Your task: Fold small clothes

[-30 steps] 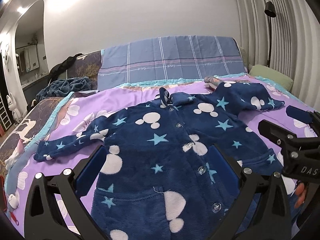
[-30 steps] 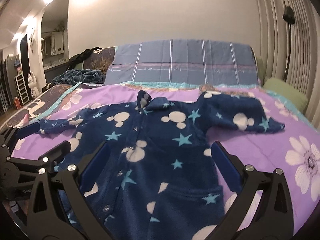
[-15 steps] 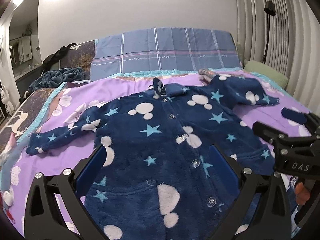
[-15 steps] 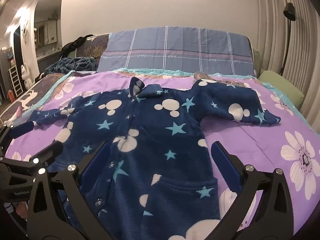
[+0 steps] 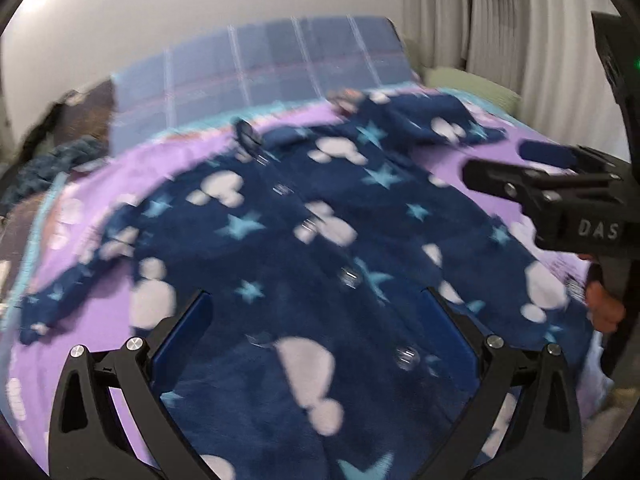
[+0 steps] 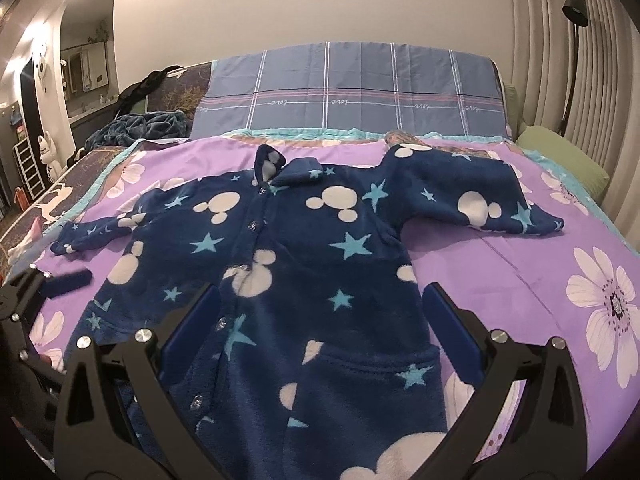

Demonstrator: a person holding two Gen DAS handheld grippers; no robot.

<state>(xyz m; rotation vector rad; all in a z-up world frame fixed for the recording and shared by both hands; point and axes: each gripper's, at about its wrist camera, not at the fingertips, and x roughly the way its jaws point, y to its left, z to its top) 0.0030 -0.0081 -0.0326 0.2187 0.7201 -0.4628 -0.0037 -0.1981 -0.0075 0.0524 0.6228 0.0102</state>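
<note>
A navy fleece jacket printed with stars and white mouse heads lies spread flat, buttoned front up, on a purple bedspread patterned with large white flowers. Its collar points to the far side, and both sleeves are stretched out left and right. At the far end of the bed stands a blue plaid cover, with a green pillow at the far right and a rumpled dark blanket at the far left. Pleated curtains and a black floor lamp fill the right wall; an arched opening shows on the left.

The left gripper and the right gripper both hang over the jacket's near hem with fingers spread wide apart, holding nothing. The left wrist view is blurred.
</note>
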